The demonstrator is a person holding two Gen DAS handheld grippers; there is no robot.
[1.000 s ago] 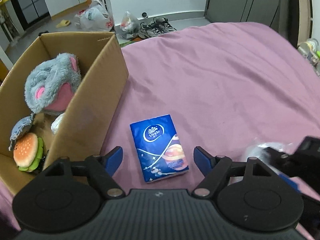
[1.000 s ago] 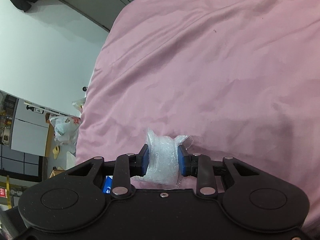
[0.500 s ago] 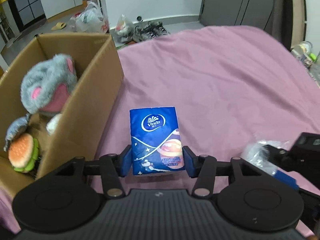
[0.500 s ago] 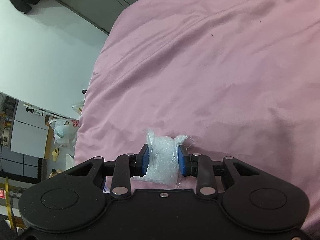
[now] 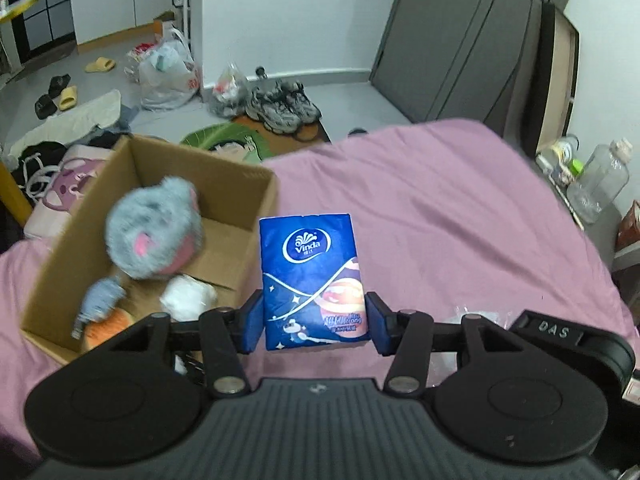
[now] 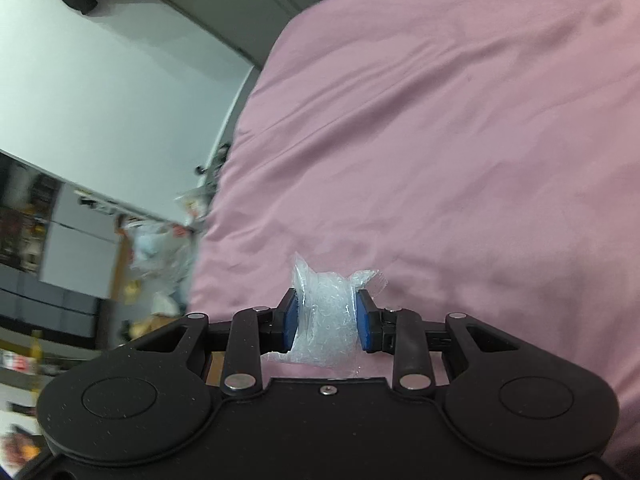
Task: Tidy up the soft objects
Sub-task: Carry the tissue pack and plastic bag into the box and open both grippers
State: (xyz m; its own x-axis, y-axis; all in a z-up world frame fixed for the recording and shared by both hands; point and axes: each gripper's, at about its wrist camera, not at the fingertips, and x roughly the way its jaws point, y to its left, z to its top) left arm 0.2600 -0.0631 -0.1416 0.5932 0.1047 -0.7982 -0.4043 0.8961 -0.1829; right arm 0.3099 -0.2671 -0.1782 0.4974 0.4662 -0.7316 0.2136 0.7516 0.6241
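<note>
Two hand-held grippers are each carrying a soft thing above a bed covered in a pink sheet (image 5: 440, 208). The left hand-held gripper (image 5: 314, 322) is pinching a blue tissue pack (image 5: 312, 280) by its lower end, its blue pads (image 5: 253, 322) pressing on the pack's two long sides; its jaws have just been closing onto the pack. The pack is standing out forward from the pads, printed face toward the camera, and is hanging just beside the near right wall of an open cardboard box (image 5: 256, 184) that is sitting on the bed to the left.

Inside the box, a grey plush toy (image 5: 154, 236) with pink patches is lying toward the back, blurred. In front of it are resting a white soft bundle (image 5: 188, 296), a smaller grey plush piece (image 5: 100, 300) and an orange plush item (image 5: 108, 322), only partly showing behind the gripper's body.

The right hand-held gripper (image 6: 326, 322) is squeezing a clear plastic packet (image 6: 326, 312) of white material between its blue pads (image 6: 290, 320), the packet bulging above and below them. In the left wrist view, part of this gripper (image 5: 560, 334) is showing at the lower right, near the left one.

Beyond the bed, a pair of grey sneakers (image 5: 282, 106), plastic bags (image 5: 168, 76) and yellow slippers (image 5: 100, 66) are lying on the floor, and a clear bottle (image 5: 600, 184) is standing beside the bed at the right.
</note>
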